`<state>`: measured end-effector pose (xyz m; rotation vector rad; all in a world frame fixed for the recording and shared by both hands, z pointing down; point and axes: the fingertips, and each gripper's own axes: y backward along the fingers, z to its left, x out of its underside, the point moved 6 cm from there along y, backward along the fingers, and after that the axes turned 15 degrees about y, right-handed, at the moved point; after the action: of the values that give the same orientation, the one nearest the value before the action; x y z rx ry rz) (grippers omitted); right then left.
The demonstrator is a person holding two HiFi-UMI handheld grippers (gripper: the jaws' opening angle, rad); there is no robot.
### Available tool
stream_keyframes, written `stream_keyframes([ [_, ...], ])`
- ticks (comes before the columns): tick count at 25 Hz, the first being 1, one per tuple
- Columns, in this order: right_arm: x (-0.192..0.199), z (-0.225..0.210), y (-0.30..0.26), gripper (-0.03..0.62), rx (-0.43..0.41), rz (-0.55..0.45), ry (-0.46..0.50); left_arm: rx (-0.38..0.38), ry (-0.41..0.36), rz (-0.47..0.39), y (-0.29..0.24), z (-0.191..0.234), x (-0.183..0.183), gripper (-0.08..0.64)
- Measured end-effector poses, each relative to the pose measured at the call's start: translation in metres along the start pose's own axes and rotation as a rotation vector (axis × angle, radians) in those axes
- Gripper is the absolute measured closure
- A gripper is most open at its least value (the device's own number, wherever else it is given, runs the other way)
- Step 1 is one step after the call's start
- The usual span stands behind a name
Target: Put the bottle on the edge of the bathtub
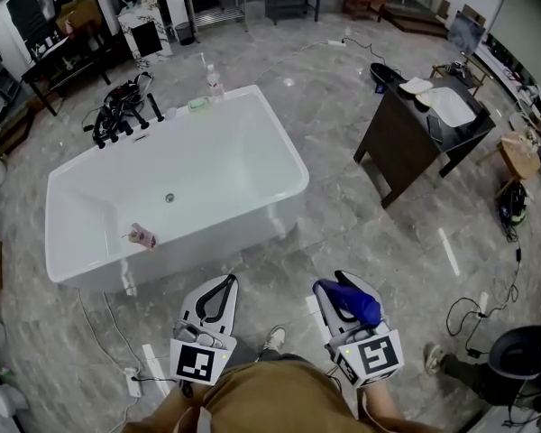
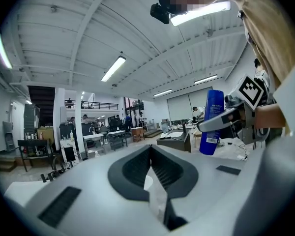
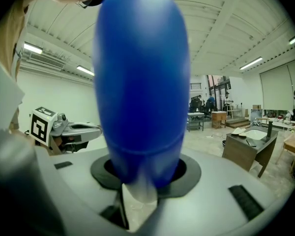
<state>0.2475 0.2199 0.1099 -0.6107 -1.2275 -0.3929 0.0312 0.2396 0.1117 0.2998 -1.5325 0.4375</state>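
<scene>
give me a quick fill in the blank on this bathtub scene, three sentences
The right claw grips a ___ bottle.
The left claw is shut and holds ___.
The bathtub is ___ in colour.
Missing words: blue; nothing; white

Left tool [image 1: 227, 283] closed, right tool [image 1: 342, 290] gripping

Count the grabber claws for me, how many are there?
2. The left gripper is at the head view's bottom left, shut and empty; the right gripper, beside it, grips the blue bottle. None seem hidden.
</scene>
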Motion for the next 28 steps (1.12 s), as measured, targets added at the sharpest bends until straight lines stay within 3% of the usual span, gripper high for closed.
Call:
stream_keyframes([
  [5, 0.000, -0.005, -0.009, 0.443, -0.016, -0.003, 0.000, -0.040, 0.079, 0.026, -0.006, 0.004, 0.004, 0.552],
  [15, -0.001, -0.010, -0.056, 0.443, -0.019, 0.036, 0.013, -0.031, 0.102, 0.045, -0.028, 0.040, 0.015, 0.552],
  [20, -0.003, -0.010, -0.093, 0.443, 0.007, 0.048, 0.024, 0.047, -0.081, -0.002, -0.055, 0.071, 0.013, 0.552],
  [28, 0.022, -0.015, -0.180, 0.443, 0.018, 0.093, 0.022, 0.033, -0.003, 0.042, -0.096, 0.132, 0.048, 0.552],
])
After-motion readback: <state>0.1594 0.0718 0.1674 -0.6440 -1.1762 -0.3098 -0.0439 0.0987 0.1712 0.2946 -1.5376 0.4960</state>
